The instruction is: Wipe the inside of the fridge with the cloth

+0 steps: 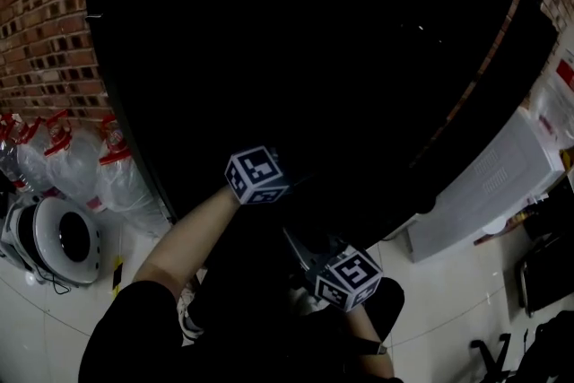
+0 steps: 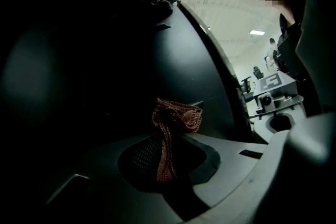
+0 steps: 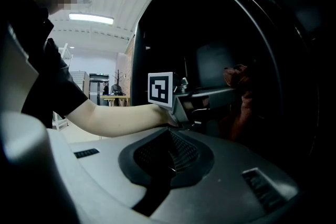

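The fridge (image 1: 314,58) is a tall black cabinet, and its inside is too dark to make out. My left gripper (image 2: 165,168) is shut on a brown knitted cloth (image 2: 176,119), which stands bunched up out of the jaws. In the right gripper view the left gripper (image 3: 228,93) reaches level into the dark fridge opening (image 3: 210,29), with the cloth (image 3: 237,77) at its tip. My right gripper (image 3: 169,168) is shut with nothing in it and hangs back outside the fridge, lower and to the right. In the head view only the two marker cubes (image 1: 256,175) show; the jaws are lost in the dark.
A brick wall (image 1: 45,22) stands behind the fridge. Several clear plastic bottles (image 1: 81,161) with red caps and a round white appliance (image 1: 63,238) sit on the white tiled floor at the left. A white box-shaped unit (image 1: 489,184) stands at the right.
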`<state>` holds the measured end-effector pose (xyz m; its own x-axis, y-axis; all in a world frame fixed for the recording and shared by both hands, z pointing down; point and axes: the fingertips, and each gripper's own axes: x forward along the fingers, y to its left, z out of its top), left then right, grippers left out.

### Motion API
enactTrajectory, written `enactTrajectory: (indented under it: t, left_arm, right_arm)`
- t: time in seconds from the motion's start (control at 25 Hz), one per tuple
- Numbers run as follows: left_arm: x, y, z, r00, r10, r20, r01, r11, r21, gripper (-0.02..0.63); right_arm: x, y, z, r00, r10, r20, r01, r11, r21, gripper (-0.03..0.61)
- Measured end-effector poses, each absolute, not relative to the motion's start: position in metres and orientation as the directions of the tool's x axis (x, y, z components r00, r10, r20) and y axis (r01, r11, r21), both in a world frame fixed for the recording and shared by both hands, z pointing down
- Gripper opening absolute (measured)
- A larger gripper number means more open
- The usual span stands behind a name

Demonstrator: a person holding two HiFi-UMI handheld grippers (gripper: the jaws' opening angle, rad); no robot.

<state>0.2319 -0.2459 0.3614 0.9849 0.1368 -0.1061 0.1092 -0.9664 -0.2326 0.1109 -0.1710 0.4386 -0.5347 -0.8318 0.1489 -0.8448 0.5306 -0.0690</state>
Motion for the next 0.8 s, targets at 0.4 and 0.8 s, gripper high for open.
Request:
enactTrajectory:
  t: [0.4,0.8]
  left_arm:
    - [0.243,-0.304,0.362,0.992,-0.043,-0.116,-0.067,-0.975,-0.212,0.049]
    - [0.255,-0.355,0.362,0.967,-0.231,-0.109,-0.245,-0.957,-0.153,0.049]
  right_arm:
    - [0.11,-0.184,0.443,-0.538,-0.83,0.145,-0.843,0.533,-0.075,0.005]
    - [0.106,-0.186,0.442,-0.554,-0.82,0.144,-0.833,0.547,-0.087,0.005]
